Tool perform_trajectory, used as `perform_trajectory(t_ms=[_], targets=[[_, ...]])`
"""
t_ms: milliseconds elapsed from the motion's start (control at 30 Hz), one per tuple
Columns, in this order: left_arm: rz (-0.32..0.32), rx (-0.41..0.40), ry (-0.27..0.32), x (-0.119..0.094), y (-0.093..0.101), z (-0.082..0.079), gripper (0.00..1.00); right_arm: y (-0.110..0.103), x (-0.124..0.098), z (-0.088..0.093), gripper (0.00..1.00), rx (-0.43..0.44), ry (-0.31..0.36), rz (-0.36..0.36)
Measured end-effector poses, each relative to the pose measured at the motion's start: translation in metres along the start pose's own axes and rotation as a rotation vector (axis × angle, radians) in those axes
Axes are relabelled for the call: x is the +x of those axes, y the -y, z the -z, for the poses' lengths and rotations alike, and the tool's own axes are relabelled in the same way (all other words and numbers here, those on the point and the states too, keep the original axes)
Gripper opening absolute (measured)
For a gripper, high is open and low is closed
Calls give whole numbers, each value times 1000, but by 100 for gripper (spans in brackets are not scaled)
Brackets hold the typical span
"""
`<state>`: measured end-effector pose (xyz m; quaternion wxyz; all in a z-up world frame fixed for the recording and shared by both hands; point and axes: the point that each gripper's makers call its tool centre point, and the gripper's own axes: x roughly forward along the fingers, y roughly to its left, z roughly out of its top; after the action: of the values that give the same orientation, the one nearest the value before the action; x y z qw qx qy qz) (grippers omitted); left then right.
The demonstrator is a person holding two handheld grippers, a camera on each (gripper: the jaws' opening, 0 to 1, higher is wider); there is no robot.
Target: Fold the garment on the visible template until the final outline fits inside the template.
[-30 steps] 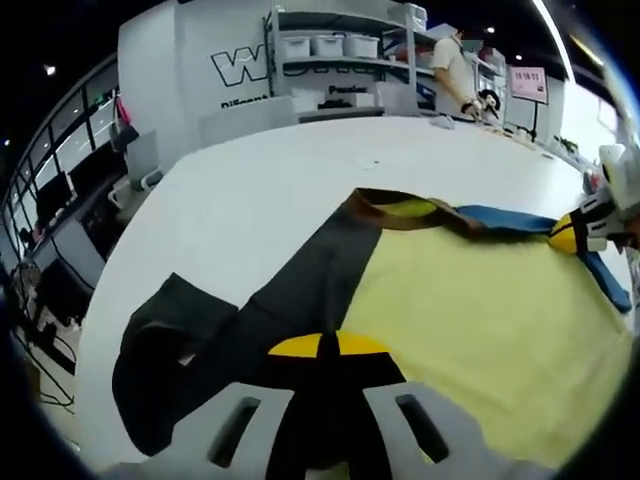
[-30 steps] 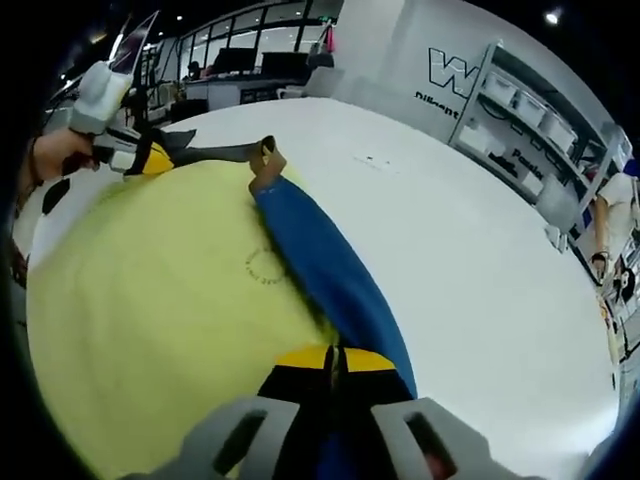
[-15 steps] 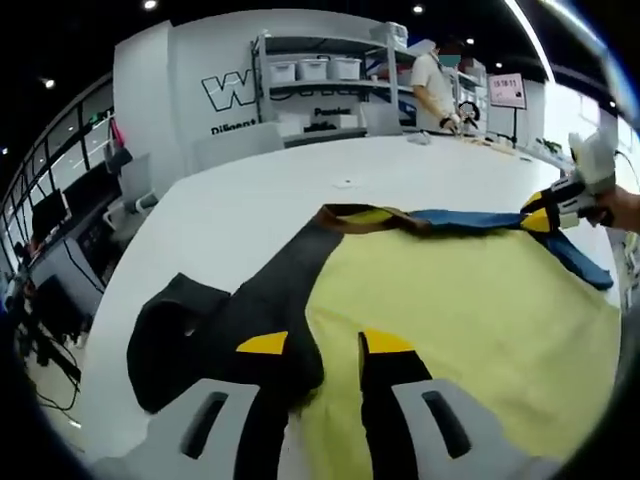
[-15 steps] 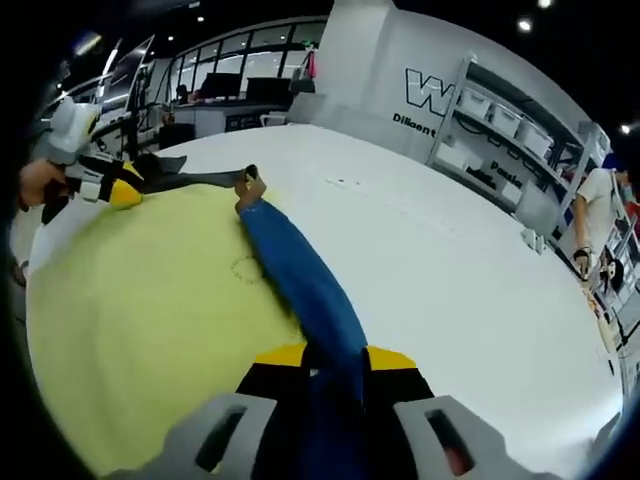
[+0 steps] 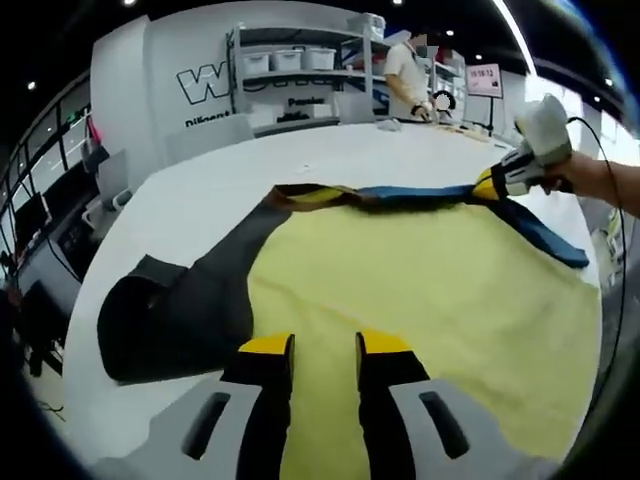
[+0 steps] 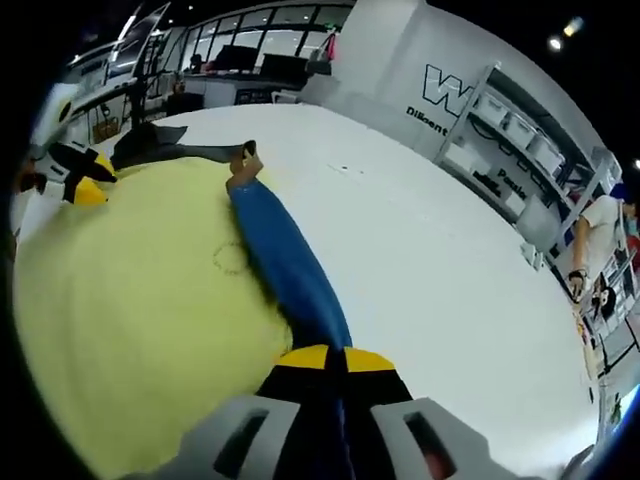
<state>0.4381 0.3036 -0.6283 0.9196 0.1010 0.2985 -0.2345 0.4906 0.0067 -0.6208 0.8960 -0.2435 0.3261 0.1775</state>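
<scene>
Yellow garment (image 5: pixel 420 270) with blue sleeve (image 6: pixel 285 265) lay spread on white table (image 6: pixel 450 260); left gripper (image 5: pixel 325 345) stood narrowly parted, empty; right gripper (image 6: pixel 333 359) pinched the sleeve.

The left gripper (image 5: pixel 324 347) has let go of the garment (image 5: pixel 420 290), apparently hovering open now.

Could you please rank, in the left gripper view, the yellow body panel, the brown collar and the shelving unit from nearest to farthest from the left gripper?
1. Yellow body panel, just ahead of the left gripper.
2. Brown collar, mid-table.
3. Shelving unit, background wall.
</scene>
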Motion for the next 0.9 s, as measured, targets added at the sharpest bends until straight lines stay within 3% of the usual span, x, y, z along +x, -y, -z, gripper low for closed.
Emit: perform_trajectory(t_ms=[300, 500, 633, 667, 700, 767, 833, 900], targets=[[-1, 2, -17, 0, 1, 7, 15, 16, 7, -7, 0, 55, 12, 9], [-4, 6, -12, 0, 1, 8, 14, 22, 13, -4, 0, 235, -26, -26], [-14, 26, -14, 0, -1, 8, 14, 27, 18, -4, 1, 265, -34, -32], [-13, 25, -13, 0, -1, 8, 14, 23, 18, -3, 1, 315, -38, -63], [-12, 25, -10, 1, -1, 8, 14, 23, 19, -3, 1, 444, -24, -85], [-11, 24, -6, 0, -1, 9, 14, 25, 19, -2, 3, 541, -15, -102], [-12, 24, -3, 0, -1, 8, 14, 32, 19, 4, 8, 569, -21, -92], [-14, 25, -2, 0, -1, 8, 14, 33, 21, 8, 10, 535, -30, -83]])
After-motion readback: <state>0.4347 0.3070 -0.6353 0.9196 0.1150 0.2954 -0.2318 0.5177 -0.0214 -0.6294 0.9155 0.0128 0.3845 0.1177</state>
